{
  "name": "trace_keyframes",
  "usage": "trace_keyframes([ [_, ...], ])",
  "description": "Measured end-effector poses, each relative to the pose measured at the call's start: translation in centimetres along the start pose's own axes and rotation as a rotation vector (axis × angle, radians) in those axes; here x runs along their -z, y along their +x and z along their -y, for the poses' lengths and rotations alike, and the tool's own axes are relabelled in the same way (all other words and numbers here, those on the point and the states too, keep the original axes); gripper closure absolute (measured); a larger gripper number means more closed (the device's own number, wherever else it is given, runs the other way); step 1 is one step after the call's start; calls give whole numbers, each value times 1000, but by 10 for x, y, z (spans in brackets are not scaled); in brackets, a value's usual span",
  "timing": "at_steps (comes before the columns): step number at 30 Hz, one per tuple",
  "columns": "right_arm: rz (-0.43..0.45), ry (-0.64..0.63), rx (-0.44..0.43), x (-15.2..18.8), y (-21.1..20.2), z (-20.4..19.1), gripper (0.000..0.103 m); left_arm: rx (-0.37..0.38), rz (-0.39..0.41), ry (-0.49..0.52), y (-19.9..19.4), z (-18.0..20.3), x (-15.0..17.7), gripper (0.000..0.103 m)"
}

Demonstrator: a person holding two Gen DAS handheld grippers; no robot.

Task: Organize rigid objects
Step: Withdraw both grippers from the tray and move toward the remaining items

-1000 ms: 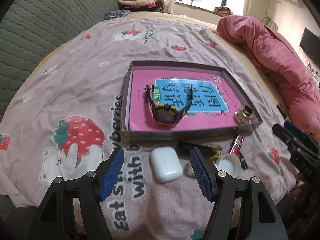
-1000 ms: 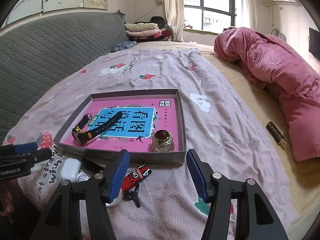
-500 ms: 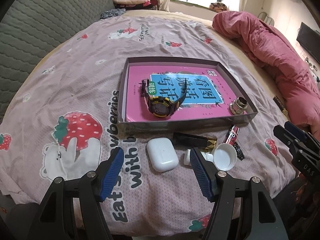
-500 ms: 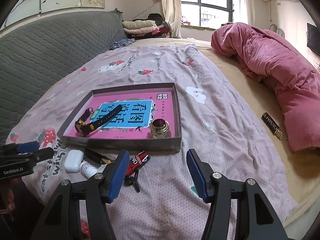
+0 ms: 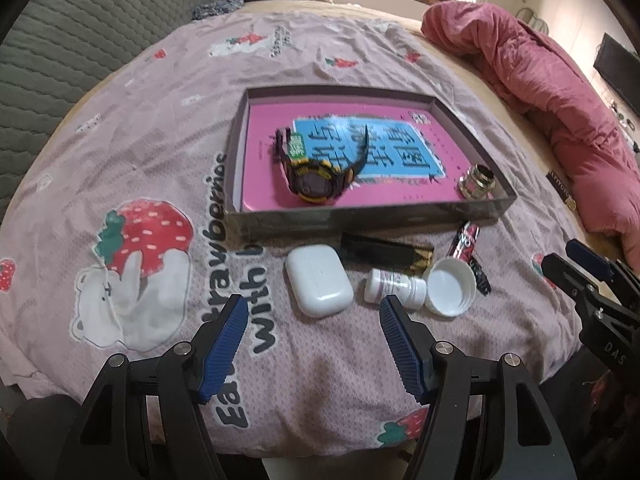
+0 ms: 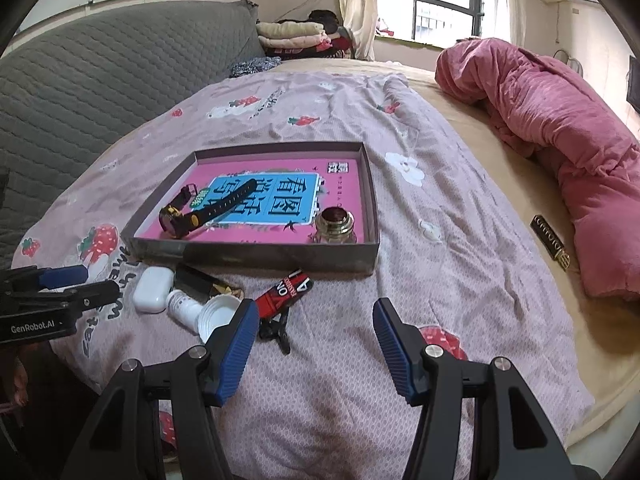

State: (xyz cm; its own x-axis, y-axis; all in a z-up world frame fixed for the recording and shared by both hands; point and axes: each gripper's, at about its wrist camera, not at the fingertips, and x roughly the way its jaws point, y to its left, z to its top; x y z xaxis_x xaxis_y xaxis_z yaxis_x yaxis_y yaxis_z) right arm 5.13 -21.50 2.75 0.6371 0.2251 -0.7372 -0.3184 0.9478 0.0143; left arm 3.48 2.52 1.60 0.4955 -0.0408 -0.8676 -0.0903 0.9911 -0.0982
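- The left gripper [image 5: 312,316] hangs over the near edge of the bed's pink strawberry-print sheet [image 5: 160,128], blue-padded jaws spread wide with nothing between them.
- A white rounded earbud case [image 5: 319,280] lies on the sheet just beyond that gripper.
- A small white plastic bottle [image 5: 394,285] lies on its side just right of the case, its loose white cap [image 5: 451,286] touching it.
- A black flat bar with a gold end [image 5: 386,252] lies behind them, by the tray wall.
- The shallow grey cardboard tray [image 5: 360,222] holds a pink book, a black-and-yellow wristwatch [image 5: 316,178] and a brass metal fitting [image 5: 478,182].
- A red-and-black key tag with keys [image 6: 282,292] lies in front of the tray.
- The right gripper [image 6: 314,326] hovers nearby, jaws wide and empty.
- A second black bar [image 6: 550,242] lies beside the pink quilt [image 6: 560,128].
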Motion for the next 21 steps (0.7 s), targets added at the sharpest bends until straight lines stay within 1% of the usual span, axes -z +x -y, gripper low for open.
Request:
trace_keyframes([
  [5, -31, -11, 4, 3, 6, -2, 44, 0, -50, 10, 11, 2, 5, 33],
  [21, -133, -57, -4, 15, 24, -11, 44, 5, -113, 26, 23, 7, 11, 33],
])
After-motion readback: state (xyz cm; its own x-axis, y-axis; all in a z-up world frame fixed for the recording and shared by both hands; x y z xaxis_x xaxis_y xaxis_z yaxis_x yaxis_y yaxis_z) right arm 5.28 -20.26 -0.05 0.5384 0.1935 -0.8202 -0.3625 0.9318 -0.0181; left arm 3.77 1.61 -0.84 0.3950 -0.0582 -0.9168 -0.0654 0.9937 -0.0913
